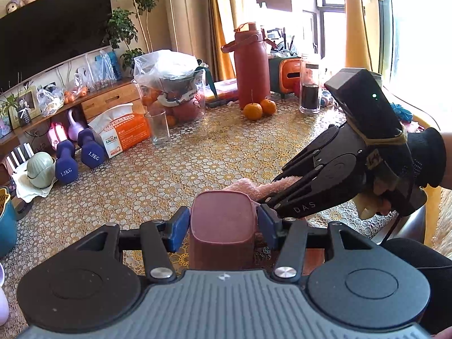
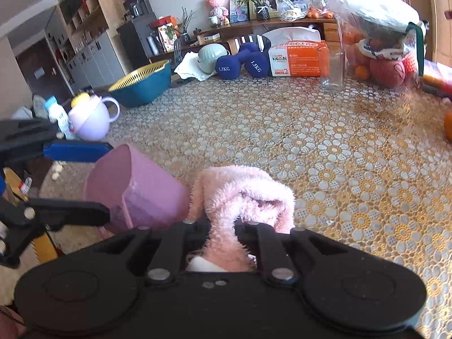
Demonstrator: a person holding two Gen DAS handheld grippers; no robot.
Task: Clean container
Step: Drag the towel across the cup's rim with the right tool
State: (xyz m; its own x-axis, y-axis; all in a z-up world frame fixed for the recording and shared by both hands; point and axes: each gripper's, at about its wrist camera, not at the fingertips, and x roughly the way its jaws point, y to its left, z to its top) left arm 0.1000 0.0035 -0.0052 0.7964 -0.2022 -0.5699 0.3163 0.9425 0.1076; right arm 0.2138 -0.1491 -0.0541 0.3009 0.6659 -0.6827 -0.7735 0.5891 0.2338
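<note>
A pink square container (image 1: 223,212) is held over the near table edge, clamped between the blue pads (image 1: 178,228) of my left gripper (image 1: 223,227), which is shut on its sides. In the right wrist view the container (image 2: 141,186) lies tilted at the left, with the left gripper (image 2: 108,180) around it. My right gripper (image 2: 223,226) is shut on a fluffy pink cloth (image 2: 243,195) that hides its fingertips. From the left wrist view the right gripper (image 1: 265,195), held by a black-gloved hand (image 1: 418,158), brings the cloth (image 1: 254,185) against the container's far right corner.
The table (image 2: 339,155) wears a lace flower-pattern cover. Further back stand an empty glass (image 1: 158,127), two blue dumbbells (image 1: 76,158), a tissue pack (image 2: 296,59), bagged fruit (image 1: 172,84), two oranges (image 1: 258,108), a red-brown flask (image 1: 251,67), a teal colander (image 2: 141,84) and a lilac cup (image 2: 91,118).
</note>
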